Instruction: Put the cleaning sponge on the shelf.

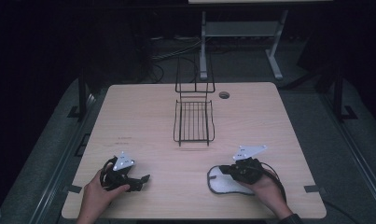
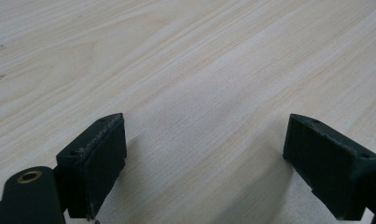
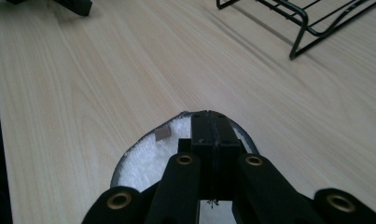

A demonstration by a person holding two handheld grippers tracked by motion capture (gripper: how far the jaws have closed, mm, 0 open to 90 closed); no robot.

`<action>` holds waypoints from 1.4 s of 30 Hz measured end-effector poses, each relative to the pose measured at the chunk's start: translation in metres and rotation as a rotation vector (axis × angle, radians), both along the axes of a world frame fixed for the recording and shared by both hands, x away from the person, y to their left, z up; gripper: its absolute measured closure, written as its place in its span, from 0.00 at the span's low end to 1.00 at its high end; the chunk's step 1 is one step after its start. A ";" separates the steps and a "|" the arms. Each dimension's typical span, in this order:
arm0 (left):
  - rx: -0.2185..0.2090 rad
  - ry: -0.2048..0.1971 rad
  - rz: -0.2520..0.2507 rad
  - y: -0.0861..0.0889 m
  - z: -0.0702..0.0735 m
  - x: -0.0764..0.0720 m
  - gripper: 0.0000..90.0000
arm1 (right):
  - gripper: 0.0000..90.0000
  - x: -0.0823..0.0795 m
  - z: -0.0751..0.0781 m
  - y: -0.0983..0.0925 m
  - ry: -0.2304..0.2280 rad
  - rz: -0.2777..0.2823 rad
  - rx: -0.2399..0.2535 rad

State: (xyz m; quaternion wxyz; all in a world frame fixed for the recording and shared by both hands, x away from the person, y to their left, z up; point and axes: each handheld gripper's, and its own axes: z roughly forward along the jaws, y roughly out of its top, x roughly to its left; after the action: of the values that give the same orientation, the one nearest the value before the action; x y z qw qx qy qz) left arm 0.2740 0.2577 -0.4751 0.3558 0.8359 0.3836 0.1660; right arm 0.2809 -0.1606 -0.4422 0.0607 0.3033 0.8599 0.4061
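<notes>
**Right gripper closed over a white fleecy pad at the table's near edge**

Lying flat on the wooden table [image 1: 143, 116], a white fleecy pad with a dark rim [image 1: 221, 182] sits near the person's side, right of the middle. The right gripper [image 1: 225, 171] is directly over it: in the high view its black body covers the pad's right part, and the pad's rounded left end sticks out past the jaws. In the right gripper view the pad [image 3: 148, 158] spreads out under and to both sides of the jaws, with a small brown tag on its surface just left of them.

The right gripper [image 3: 209, 128] has its jaws clenched, pad face against pad face with no visible gap. Whether a fold of the fleece is pinched between them cannot be told; the tips stand right at the pad's far rim.

The left gripper [image 1: 141, 179] rests well apart from the pad, at the table's near left. Its jaws [image 2: 204, 154] stand wide and released, with bare tabletop between them.

Counted: two grippers, one pad, one black wire rack [image 1: 193, 122] standing at the middle of the table, beyond both grippers.
</notes>
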 end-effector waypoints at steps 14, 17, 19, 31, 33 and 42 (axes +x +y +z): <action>0.000 0.000 0.001 0.000 0.000 0.000 0.14 | 1.00 0.006 -0.012 0.011 0.017 0.017 -0.060; 0.000 0.000 0.001 0.000 0.000 0.000 0.14 | 1.00 0.010 -0.012 0.008 0.015 0.001 -0.061; 0.000 0.000 0.000 0.000 0.000 0.000 0.14 | 1.00 0.012 -0.012 0.007 0.015 -0.006 -0.063; -0.001 0.001 0.001 0.000 0.000 0.000 0.14 | 1.00 0.032 -0.013 -0.011 0.006 -0.096 -0.069; -0.001 0.000 0.001 0.000 0.000 0.000 0.14 | 1.00 0.036 -0.014 -0.016 0.000 -0.122 -0.064; -0.001 0.000 0.001 0.000 0.000 0.000 0.14 | 1.00 0.045 -0.016 -0.032 -0.005 -0.199 -0.052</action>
State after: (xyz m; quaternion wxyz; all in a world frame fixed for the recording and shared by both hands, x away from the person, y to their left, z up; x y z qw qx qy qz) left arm 0.2739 0.2576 -0.4751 0.3561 0.8355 0.3842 0.1658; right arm 0.3260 -0.1928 -0.4582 0.1106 0.3847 0.8356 0.3762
